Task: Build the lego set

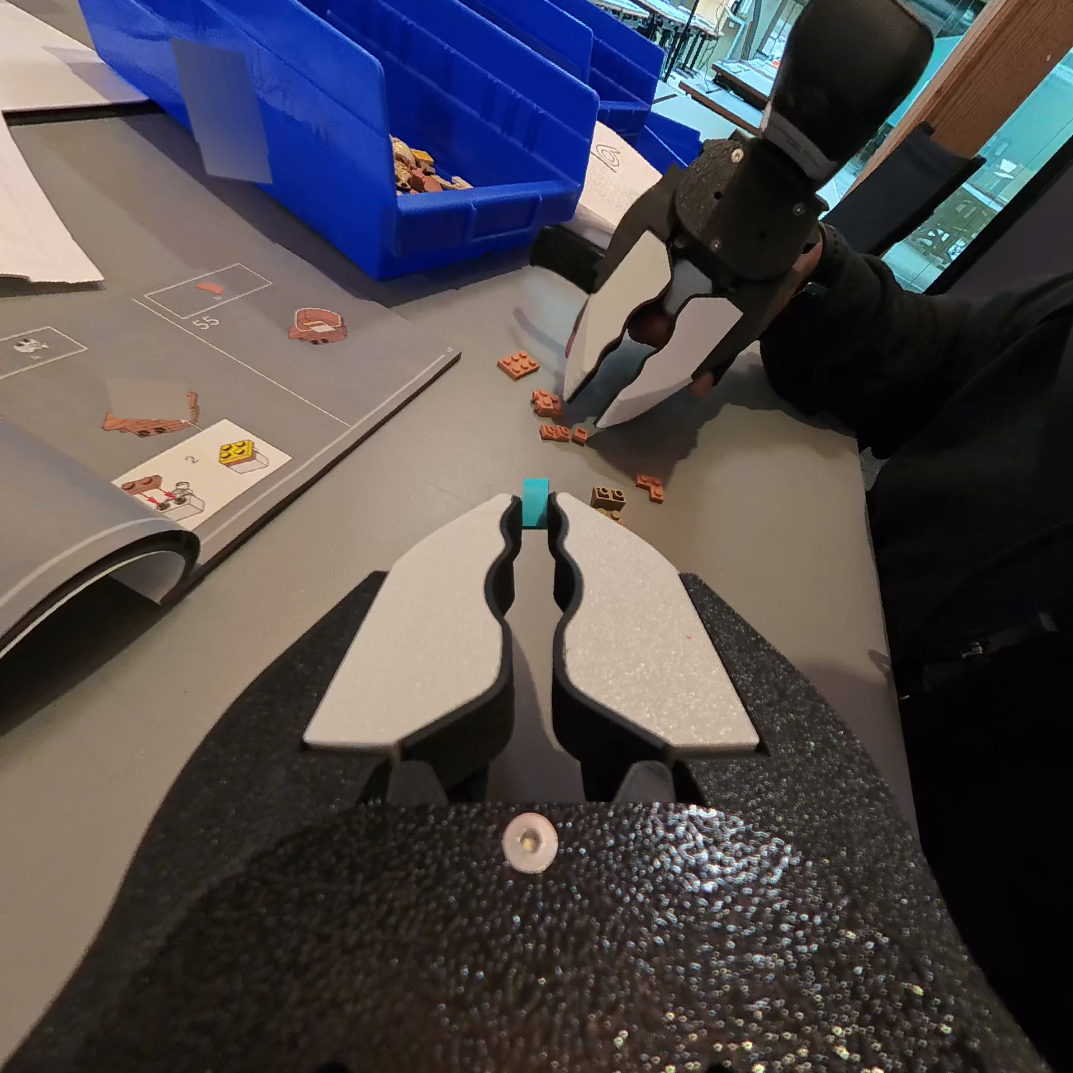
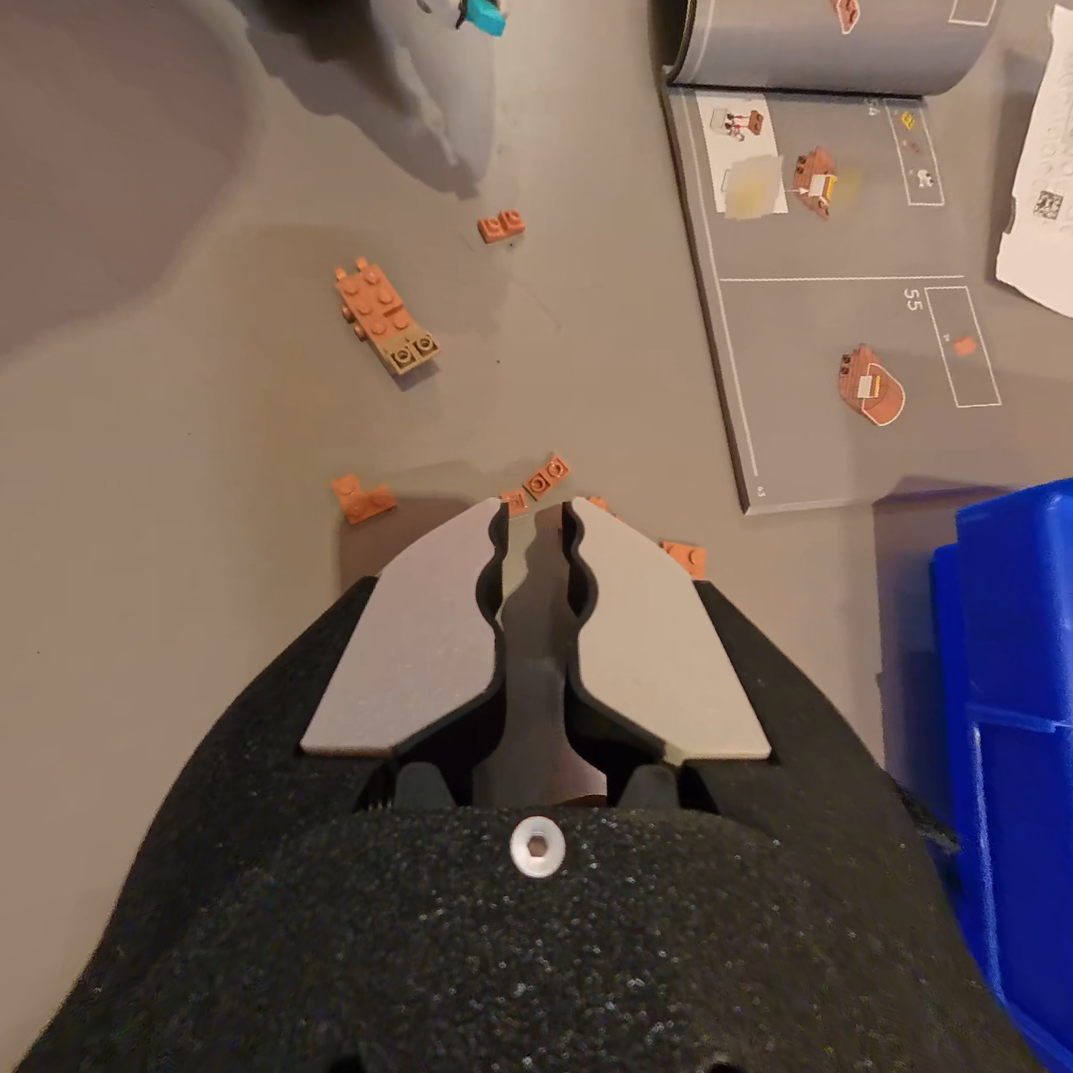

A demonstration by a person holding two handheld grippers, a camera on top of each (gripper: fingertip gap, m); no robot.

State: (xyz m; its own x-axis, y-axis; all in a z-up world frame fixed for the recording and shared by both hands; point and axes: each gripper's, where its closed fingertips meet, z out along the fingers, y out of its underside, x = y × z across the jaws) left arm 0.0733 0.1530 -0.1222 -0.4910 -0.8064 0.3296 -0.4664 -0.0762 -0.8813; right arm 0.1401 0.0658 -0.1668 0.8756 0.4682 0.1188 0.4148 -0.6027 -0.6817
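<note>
Close up, the left tongs [image 1: 535,504] have pebbled grey pads on grainy black plastic with wavy inner edges, and they pinch a small smooth teal brick [image 1: 535,503] upright at the very tips, above the matte grey table [image 1: 406,522]; a tan studded brick [image 1: 608,498] lies just right of those tips. Across the table, the right tongs [image 2: 537,508] stand narrowly parted with bare table between the pads, tips down among flat orange studded plates: a tiny single-stud plate [image 2: 515,501] touches the left fingertip, a two-stud plate [image 2: 546,477] just beyond, an L-shaped plate [image 2: 363,498] off to the left.
</note>
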